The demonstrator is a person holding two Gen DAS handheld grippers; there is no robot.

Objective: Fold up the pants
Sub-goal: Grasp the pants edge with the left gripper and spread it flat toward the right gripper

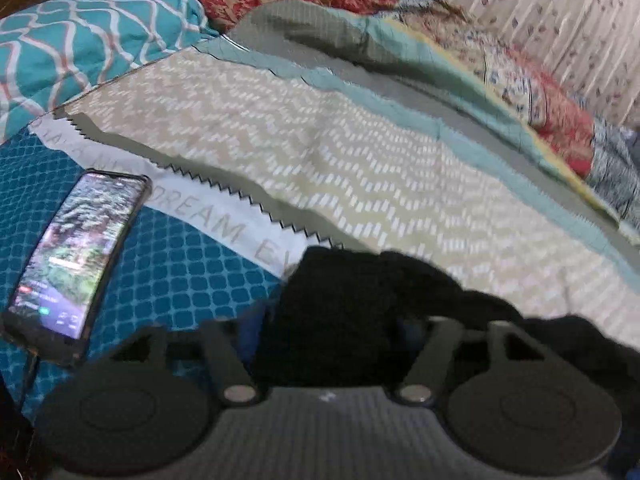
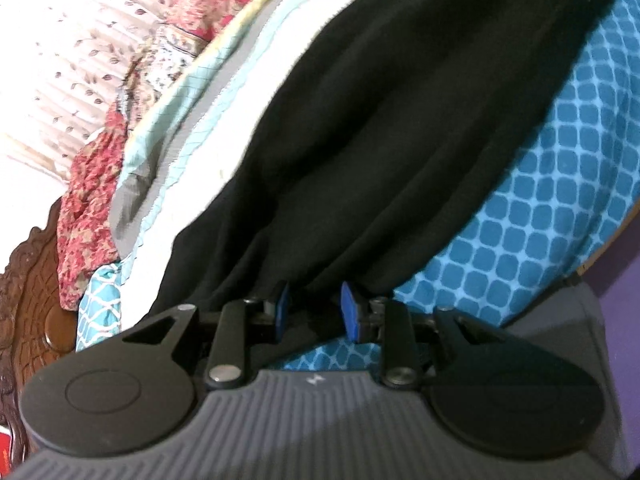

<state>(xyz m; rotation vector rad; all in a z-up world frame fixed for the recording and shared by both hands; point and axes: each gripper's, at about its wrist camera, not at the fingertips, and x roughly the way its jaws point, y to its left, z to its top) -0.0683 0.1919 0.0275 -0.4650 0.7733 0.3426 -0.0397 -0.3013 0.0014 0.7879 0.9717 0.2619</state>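
Observation:
The black pants (image 2: 400, 120) stretch away from my right gripper (image 2: 314, 312) across the bed. The blue pads (image 2: 350, 312) of the right gripper pinch the near edge of the pants. In the left wrist view a bunched end of the black pants (image 1: 340, 312) sits between the fingers of my left gripper (image 1: 332, 340). The cloth hides the fingertips, and the left gripper looks closed on it.
A phone (image 1: 76, 256) with a lit screen lies on the teal patterned bedspread (image 1: 168, 280) to the left. A beige chevron sheet (image 1: 320, 152), a teal pillow (image 1: 80, 40) and floral quilts (image 1: 540, 92) lie beyond. A carved wooden headboard (image 2: 28, 280) is at the left.

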